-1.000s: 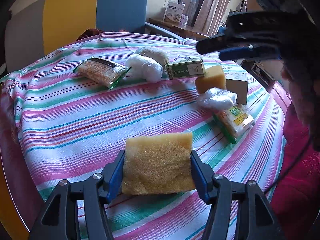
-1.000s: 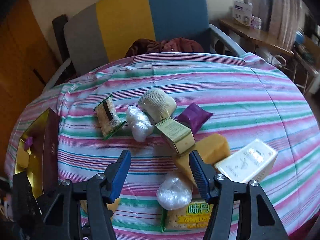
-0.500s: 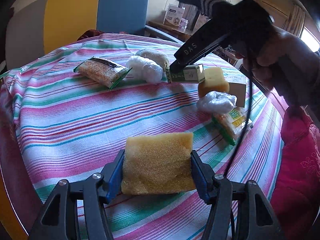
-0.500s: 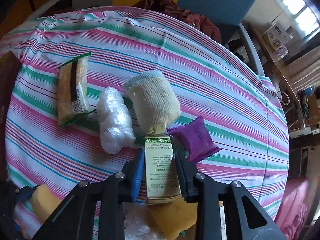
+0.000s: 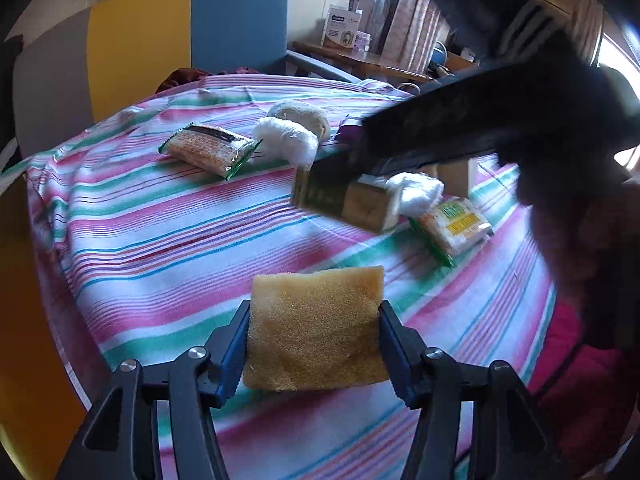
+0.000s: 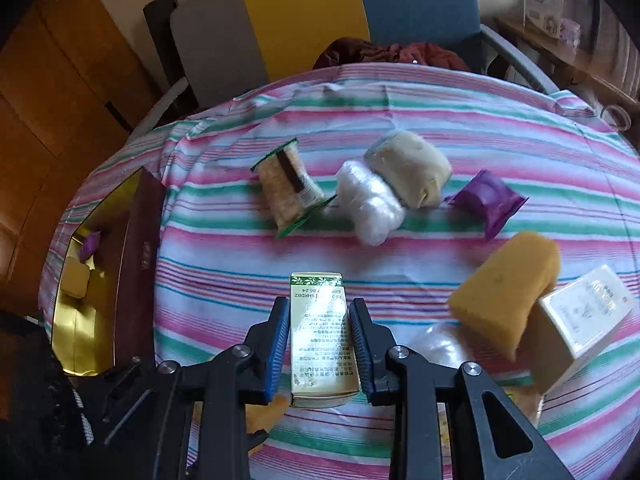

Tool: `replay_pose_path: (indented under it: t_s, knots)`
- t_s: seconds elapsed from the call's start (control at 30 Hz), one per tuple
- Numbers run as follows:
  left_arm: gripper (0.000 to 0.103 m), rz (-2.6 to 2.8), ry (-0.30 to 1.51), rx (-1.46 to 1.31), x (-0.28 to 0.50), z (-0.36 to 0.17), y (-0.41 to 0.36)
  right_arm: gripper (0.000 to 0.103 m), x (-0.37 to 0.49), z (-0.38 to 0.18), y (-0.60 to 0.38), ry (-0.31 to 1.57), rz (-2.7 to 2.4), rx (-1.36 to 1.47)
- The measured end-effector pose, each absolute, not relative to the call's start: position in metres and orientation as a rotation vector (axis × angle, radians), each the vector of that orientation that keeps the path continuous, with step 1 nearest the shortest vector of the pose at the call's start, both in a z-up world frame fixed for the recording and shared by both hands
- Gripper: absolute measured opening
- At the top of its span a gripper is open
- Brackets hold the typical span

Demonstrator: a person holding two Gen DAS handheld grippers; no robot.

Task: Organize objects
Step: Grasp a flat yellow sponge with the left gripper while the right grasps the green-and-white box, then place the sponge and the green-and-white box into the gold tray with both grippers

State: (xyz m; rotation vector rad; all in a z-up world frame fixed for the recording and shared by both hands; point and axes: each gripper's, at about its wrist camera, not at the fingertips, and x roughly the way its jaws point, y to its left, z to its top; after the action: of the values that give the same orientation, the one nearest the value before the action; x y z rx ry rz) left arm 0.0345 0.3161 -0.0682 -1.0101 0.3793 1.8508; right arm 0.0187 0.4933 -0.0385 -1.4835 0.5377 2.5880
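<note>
A yellow sponge (image 5: 316, 344) sits between the blue pads of my left gripper (image 5: 314, 320), low over the striped tablecloth (image 5: 160, 232). Its jaws are closing and the pads press on the sponge's two sides. My right gripper (image 6: 319, 308) is shut on a small green-and-gold carton (image 6: 320, 344), held lengthwise between its pads. In the left wrist view that carton (image 5: 344, 200) hangs above the table's middle, with the dark right gripper body and a hand reaching in from the right.
On the cloth lie a snack packet (image 6: 288, 190), a white plastic bundle (image 6: 370, 208), a cream knit roll (image 6: 412, 172), a purple sachet (image 6: 486, 200), a second sponge (image 6: 508, 300) and a white box (image 6: 584, 312). A gold-lined open box (image 6: 80, 280) stands at the left edge.
My right gripper came down, shut on the green carton beside the knit roll, and lifted it off the cloth toward the table's middle. The left gripper kept the sponge and rose slightly.
</note>
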Motion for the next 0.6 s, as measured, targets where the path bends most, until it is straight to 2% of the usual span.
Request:
replay_pose_path:
  t_s: [0.1, 0.33, 0.6]
  knots:
    - [0.060, 1.849, 0.376, -0.990, 0.043, -0.055, 0.303, 0.030, 0.022, -0.059, 0.481, 0.527, 2.579, -1.520]
    - [0.060, 1.870, 0.367, -0.947, 0.061, -0.032, 0.265, 0.030, 0.020, -0.061, 0.472, 0.413, 2.602, -1.526]
    - [0.060, 2.124, 0.211, -0.979, 0.020, 0.006, 0.181, 0.030, 0.018, -0.061, 0.467, 0.360, 2.599, -1.527]
